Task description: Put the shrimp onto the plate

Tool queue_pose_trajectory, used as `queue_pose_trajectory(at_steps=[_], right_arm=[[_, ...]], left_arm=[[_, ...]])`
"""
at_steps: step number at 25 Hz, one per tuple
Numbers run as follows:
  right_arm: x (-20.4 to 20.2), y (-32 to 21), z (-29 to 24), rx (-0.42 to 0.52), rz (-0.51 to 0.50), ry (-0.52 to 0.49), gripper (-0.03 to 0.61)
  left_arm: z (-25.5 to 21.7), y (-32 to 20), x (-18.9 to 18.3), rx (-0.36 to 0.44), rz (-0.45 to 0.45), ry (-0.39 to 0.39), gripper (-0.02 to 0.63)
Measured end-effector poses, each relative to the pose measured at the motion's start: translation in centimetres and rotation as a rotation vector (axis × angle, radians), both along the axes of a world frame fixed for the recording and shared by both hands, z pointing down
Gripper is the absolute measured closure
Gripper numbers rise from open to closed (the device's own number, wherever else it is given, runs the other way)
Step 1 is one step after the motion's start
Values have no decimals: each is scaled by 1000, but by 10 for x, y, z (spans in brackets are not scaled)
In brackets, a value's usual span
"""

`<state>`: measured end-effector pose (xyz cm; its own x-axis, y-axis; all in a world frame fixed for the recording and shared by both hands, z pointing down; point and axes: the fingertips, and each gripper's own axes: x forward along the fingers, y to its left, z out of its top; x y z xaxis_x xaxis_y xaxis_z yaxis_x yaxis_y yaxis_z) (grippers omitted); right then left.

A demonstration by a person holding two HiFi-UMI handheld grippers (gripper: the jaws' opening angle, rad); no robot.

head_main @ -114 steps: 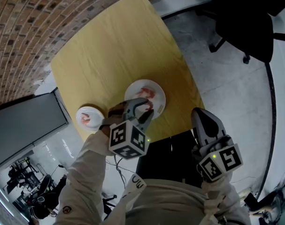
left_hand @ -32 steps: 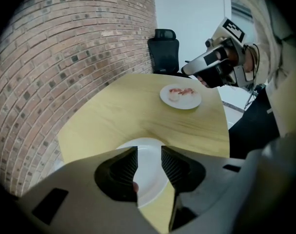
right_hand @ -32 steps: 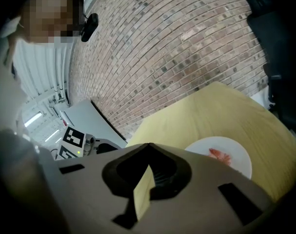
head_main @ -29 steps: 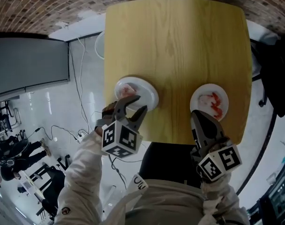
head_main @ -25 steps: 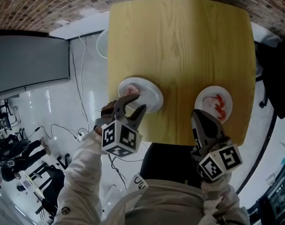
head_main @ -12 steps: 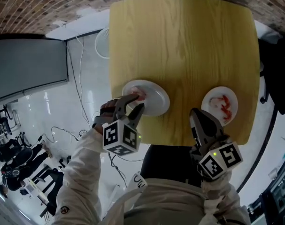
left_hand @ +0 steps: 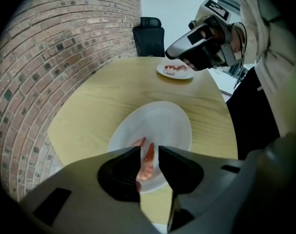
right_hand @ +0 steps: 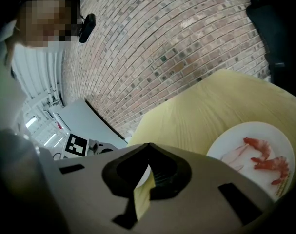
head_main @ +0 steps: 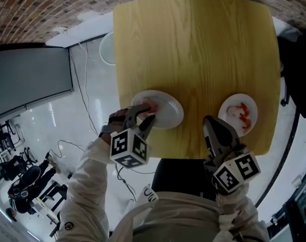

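- The left gripper (head_main: 145,114) points steeply down over the near white plate (head_main: 168,112), at the lower left of the wooden table (head_main: 193,44) in the head view.
- In the left gripper view, its jaws have just been closing and stand narrow. A shrimp (left_hand: 148,157) lies on that plate in the gap between them.
- I see a sliver of white plate between the shrimp and the right-hand jaw, so I record no grip on it.
- A second pink piece shows just left of the shrimp, partly behind the left-hand jaw. I cannot tell whether it is a separate shrimp.
- The right gripper (head_main: 209,122) sits at the table's lower edge in the head view. Its tips meet in the right gripper view, with nothing between them.
- A second white plate (head_main: 228,105), at the table's lower right, carries several red shrimp (head_main: 243,117). It is well apart from the first plate.
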<state>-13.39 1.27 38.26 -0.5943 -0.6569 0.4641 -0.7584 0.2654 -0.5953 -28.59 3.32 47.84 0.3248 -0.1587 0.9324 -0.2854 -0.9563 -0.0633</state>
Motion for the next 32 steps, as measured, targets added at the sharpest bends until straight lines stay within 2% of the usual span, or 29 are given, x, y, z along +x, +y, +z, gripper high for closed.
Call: queue_pose_trajectory(at_steps=[15,27,32], right_arm=[[4,-13,3,-11,26,-1,554],[4,-7,5,-14,26,-2,555],[4,-4,3,-12,30,-4,554]], left_arm=[[7,-3,6,-69,24,5,542],[10,-3,5,-89,-25,12,548],[8,-2,3,-73,-24,8,552]])
